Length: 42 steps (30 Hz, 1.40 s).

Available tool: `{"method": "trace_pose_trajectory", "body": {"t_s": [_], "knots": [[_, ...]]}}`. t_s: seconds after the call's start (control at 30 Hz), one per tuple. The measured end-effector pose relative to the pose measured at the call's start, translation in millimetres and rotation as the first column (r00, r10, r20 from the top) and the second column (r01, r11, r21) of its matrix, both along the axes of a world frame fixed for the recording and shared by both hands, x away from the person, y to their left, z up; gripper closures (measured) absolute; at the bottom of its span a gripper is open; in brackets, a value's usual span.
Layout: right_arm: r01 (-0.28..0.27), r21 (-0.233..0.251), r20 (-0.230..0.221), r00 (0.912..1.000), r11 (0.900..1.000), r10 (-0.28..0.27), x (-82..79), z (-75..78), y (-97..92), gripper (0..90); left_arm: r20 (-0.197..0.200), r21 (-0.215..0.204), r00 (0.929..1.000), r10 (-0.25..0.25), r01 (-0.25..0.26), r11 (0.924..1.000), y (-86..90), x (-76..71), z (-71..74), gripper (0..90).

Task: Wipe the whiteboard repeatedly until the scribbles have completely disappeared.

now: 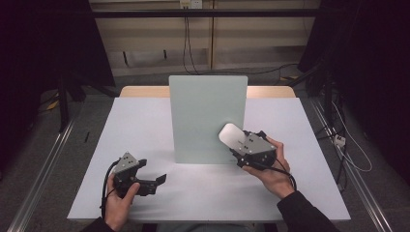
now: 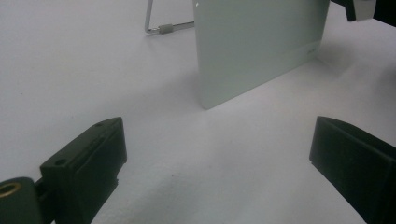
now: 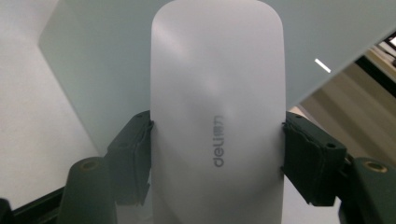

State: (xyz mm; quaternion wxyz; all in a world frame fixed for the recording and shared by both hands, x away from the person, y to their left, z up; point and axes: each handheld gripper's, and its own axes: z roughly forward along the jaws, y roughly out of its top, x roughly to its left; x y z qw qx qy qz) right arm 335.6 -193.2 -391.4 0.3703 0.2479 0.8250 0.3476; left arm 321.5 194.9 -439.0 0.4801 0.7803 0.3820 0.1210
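The mouse (image 3: 217, 121) sat clamped in my right gripper (image 3: 217, 154), one black jaw pressed to each long side of it near the middle. It was a white, smooth, rounded mouse with grey "deli" lettering running lengthwise on its top shell. From the high view I saw the mouse (image 1: 231, 136) held off the table (image 1: 145, 121), its free end pointing up and to the left, right in front of the lower right part of the board (image 1: 208, 118); I could not tell whether it touched the board. My right gripper (image 1: 238, 145) was cupped from beneath by my right hand (image 1: 270, 171).

The board stood upright near the table's middle, pale green and plain, with a wire stand (image 2: 161, 28) behind it.

My left gripper (image 2: 217, 163) had its jaws wide apart with nothing between them, just bare white table. In the high view it (image 1: 162, 180) rested low on the near left of the table, well apart from the mouse, in my left hand (image 1: 118, 200).
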Motion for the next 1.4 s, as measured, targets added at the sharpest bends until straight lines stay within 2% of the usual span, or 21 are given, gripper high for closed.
{"method": "trace_pose_trajectory", "body": {"t_s": [0.07,0.13,0.27,0.4,0.53,0.6,0.73,0.8,0.9,1.4], "knots": [[0.015,0.018,0.019,0.9997,0.9997,-0.015,2.1,6.1,-3.7,31.5,-0.001,0.000,1.0000,0.001,-0.001,1.0000,0.2,0.1,0.0,4.0],[0.021,0.015,0.021,0.9996,0.9997,-0.021,2.9,8.3,-3.7,31.5,0.000,-0.002,1.0000,0.002,-0.002,1.0000,0.3,0.0,0.1,4.0],[0.015,0.019,0.019,0.9997,0.9997,-0.015,1.4,2.4,-0.7,31.6,0.001,0.000,1.0000,0.001,-0.001,1.0000,0.2,-0.1,0.1,4.0],[-0.022,-0.004,-0.019,0.9996,0.9997,0.022,-2.8,-11.5,6.4,31.5,0.001,0.000,1.0000,0.000,0.000,1.0000,-0.2,0.0,0.1,4.0],[-0.056,0.006,-0.051,0.9971,0.9984,0.056,-5.3,-23.3,12.2,31.5,0.001,0.000,1.0000,0.001,-0.001,1.0000,-0.1,0.0,0.1,4.0],[-0.072,-0.010,-0.071,0.9949,0.9973,0.071,-6.9,-29.3,16.9,31.6,0.000,0.000,1.0000,0.000,0.000,1.0000,-0.3,0.0,0.0,4.0],[-0.094,-0.022,-0.090,0.9918,0.9954,0.091,-7.7,-34.9,24.1,31.5,0.002,0.002,1.0000,-0.002,0.002,1.0000,0.3,0.1,0.3,4.0],[-0.099,-0.028,-0.090,0.9913,0.9947,0.096,-6.9,-33.7,24.7,31.6,0.000,-0.001,1.0000,0.001,-0.001,1.0000,0.2,0.0,0.1,4.0],[-0.093,-0.012,-0.075,0.9929,0.9956,0.092,-4.8,-28.6,24.2,31.5,0.002,0.000,1.0000,-0.003,0.003,1.0000,0.1,0.2,0.3,4.0],[-0.026,0.054,0.014,0.9996,0.9982,0.025,7.0,6.8,13.8,31.5,-0.003,-0.002,1.0000,-0.002,0.002,1.0000,0.4,0.4,-0.2,4.0]]}}
